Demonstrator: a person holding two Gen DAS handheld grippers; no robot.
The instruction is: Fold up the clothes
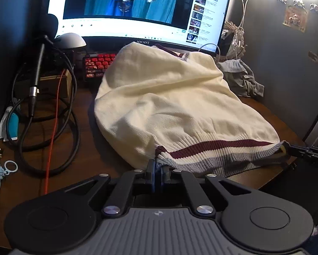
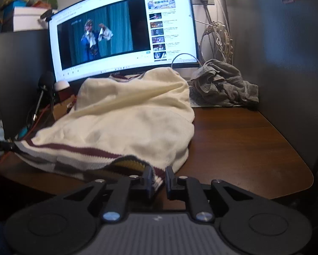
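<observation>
Just ahead of both sets of jaws lies the cream knit sweater, spread on the wooden surface with its striped ribbed hem toward you and the collar end humped up against the monitor.

Your left gripper has its jaws pinched almost fully together on one hem corner; a bit of blue-grey ribbing shows squeezed between the pads. That corner is your anchor, so the hem stays stretched in a straight line.

Your right gripper sits at the opposite hem corner. Its jaws stand a small gap apart, with striped rib lying between them against the left-hand pad; the right-hand pad looks clear of it, so I read this as no clamp on that side, either letting go or not yet gripped. The hem mouth gapes open just left of those jaws, showing yellow lining.

Holding both hem corners makes sense: it sets you up to lay the body flat or carry the hem toward the collar.

Beyond your right jaws, a crumpled grey garment waits near the wall. Left of your left jaws, black cables crowd the surface, a snag risk.
</observation>
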